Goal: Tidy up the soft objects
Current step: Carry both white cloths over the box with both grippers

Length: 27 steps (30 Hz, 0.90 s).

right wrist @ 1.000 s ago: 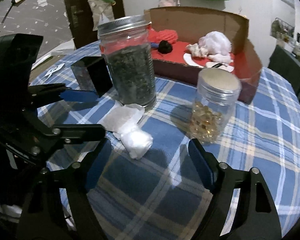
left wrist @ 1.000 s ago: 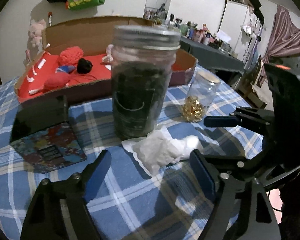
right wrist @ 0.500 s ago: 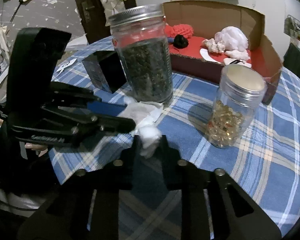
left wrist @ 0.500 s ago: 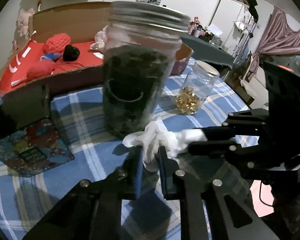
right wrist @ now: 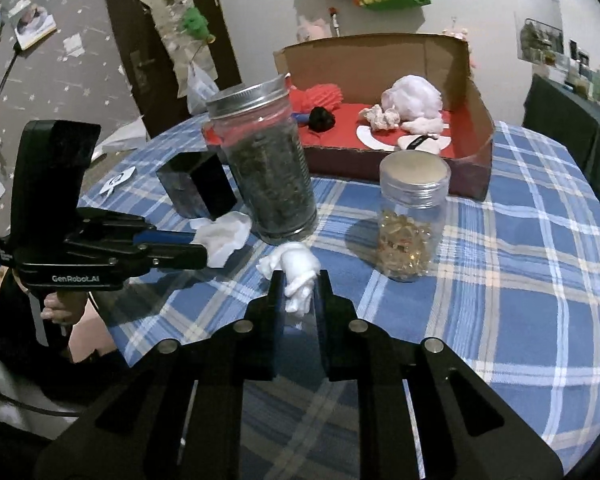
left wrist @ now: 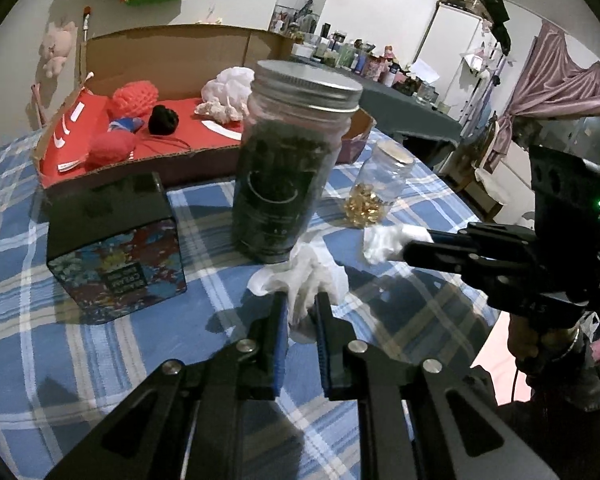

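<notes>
Both grippers are pinching soft white pieces just off the blue plaid tablecloth (right wrist: 520,240) — the left gripper (left wrist: 301,312) clamping a crumpled white tissue (left wrist: 304,276), the right gripper (right wrist: 298,292) squeezing a white cotton wad (right wrist: 296,272) — likely carrying them next to the red-lined cardboard box (right wrist: 476,92) at twelve o'clock.

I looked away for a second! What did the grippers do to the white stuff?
Both grippers closed. The left gripper pinched the flat white cloth; the right gripper pinched the white wad and pulled it away from the cloth. The two jars, black box and cardboard box stayed put.
</notes>
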### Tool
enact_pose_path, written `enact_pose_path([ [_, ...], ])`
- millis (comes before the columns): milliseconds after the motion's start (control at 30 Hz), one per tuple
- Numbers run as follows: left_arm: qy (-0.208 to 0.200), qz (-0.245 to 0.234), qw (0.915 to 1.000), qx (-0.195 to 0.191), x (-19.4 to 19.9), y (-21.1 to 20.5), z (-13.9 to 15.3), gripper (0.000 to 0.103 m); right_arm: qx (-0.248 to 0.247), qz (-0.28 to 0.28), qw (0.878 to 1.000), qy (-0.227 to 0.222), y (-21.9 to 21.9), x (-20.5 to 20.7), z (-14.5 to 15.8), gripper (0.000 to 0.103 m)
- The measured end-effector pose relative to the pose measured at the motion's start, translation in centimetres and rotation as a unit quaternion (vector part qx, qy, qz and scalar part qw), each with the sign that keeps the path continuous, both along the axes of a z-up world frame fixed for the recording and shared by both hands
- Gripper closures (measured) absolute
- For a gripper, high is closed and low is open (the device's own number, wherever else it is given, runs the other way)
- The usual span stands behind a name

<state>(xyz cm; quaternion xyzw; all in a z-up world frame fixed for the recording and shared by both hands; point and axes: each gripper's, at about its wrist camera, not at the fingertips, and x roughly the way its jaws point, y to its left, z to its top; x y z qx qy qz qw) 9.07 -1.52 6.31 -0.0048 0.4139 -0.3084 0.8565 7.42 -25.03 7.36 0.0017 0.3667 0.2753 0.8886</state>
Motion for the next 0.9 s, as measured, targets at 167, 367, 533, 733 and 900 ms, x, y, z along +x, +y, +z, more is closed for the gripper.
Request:
enact_pose_path([
  [167,-0.001,-0.001,1.0000,0.002,0.1,0.2,0.1,0.089,0.001,-0.007,1.000,-0.001,0.2,-0.3,-0.1,0.090],
  [367,-0.003,0.004,1.0000,0.002,0.0,0.5,0.1,0.089,0.003,-0.010,1.000,0.004,0.2,-0.4,-0.3,0.090],
  [533,-0.003,0.013,0.9999,0.005,-0.1,1.3,-0.1,0.089,0.001,-0.013,1.000,0.004,-0.1,-0.4,-0.4,0.090],
  [733,-0.006,0.035,0.9993,0.013,-0.4,3.3,-0.1,0.089,0.001,-0.027,1.000,0.008,-1.3,-0.4,-0.5,0.090],
  [900,-0.006,0.066,0.9976,0.020,-0.7,5.7,-0.2,0.089,-0.003,-0.042,0.999,0.011,-2.7,-0.4,-0.6,0.090],
])
